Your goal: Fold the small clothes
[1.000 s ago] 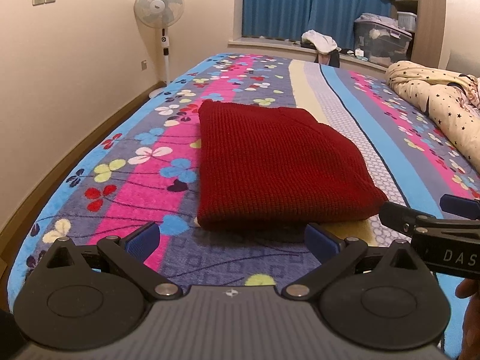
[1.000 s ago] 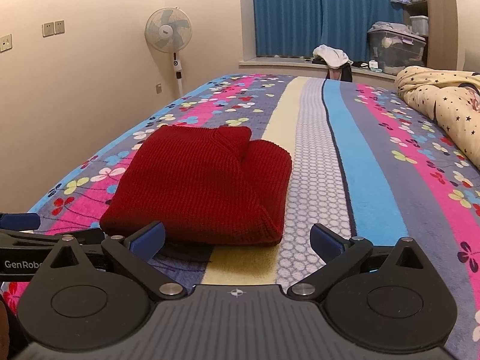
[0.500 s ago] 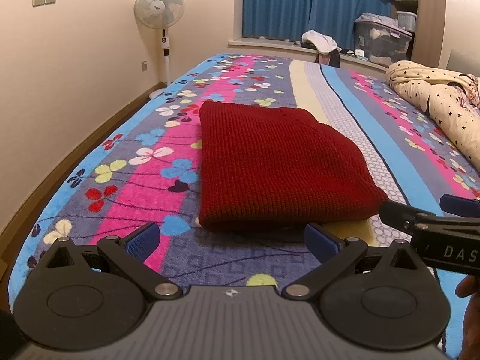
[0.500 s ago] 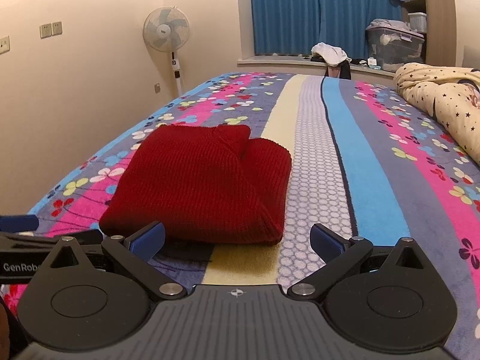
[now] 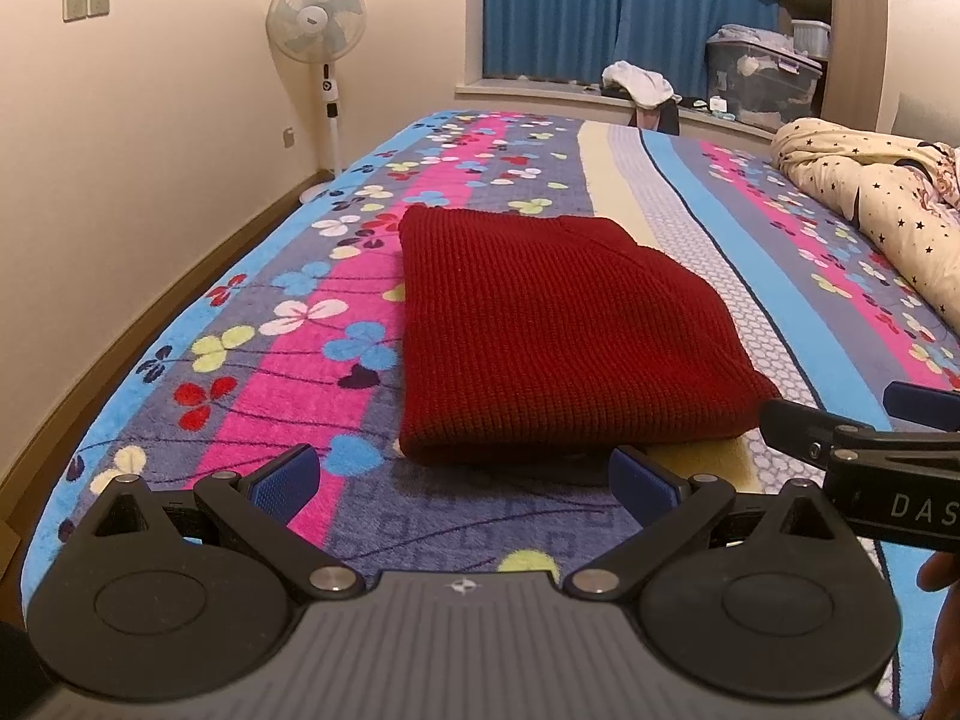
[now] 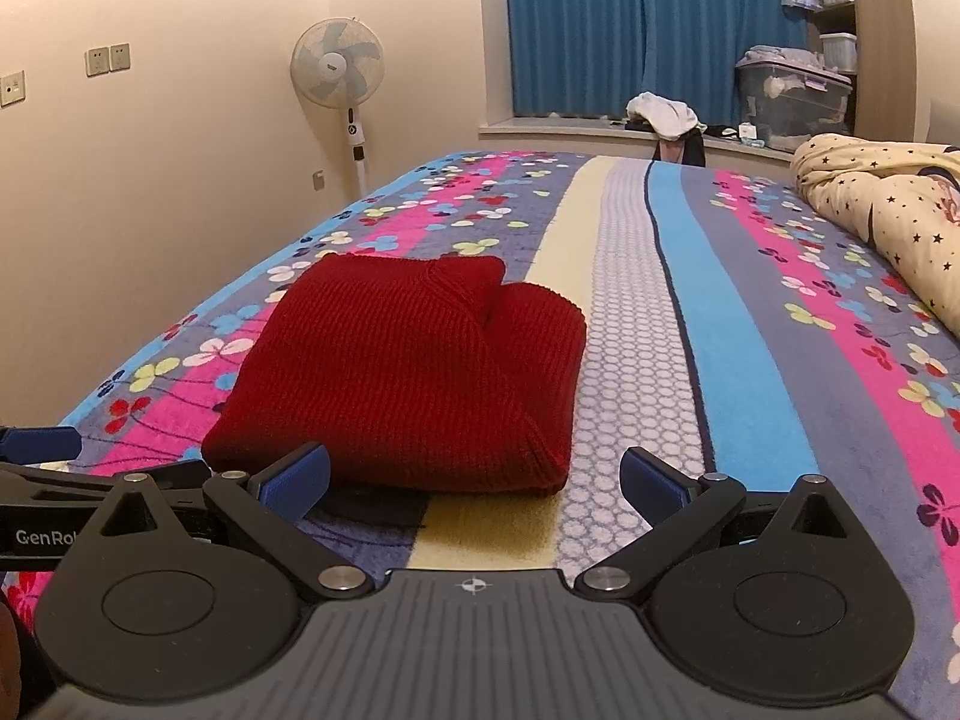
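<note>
A dark red knitted sweater [image 5: 558, 336] lies folded into a thick rectangle on the flowered bedspread [image 5: 288, 324]; it also shows in the right wrist view [image 6: 408, 378]. My left gripper [image 5: 462, 480] is open and empty, just short of the sweater's near edge. My right gripper [image 6: 474, 477] is open and empty, close to the sweater's near right corner. The right gripper's fingers [image 5: 828, 432] show at the right of the left wrist view. The left gripper's fingers [image 6: 42, 444] show at the left of the right wrist view.
A star-patterned cream quilt [image 5: 870, 204] is bunched along the bed's right side. A standing fan [image 5: 318, 30] stands by the left wall. Blue curtains, a window ledge with clothes [image 5: 639, 81] and storage boxes [image 5: 762, 78] lie beyond the bed.
Almost nothing differs. Both grippers stay open in front of the folded sweater; the right wrist view has shifted very slightly.
</note>
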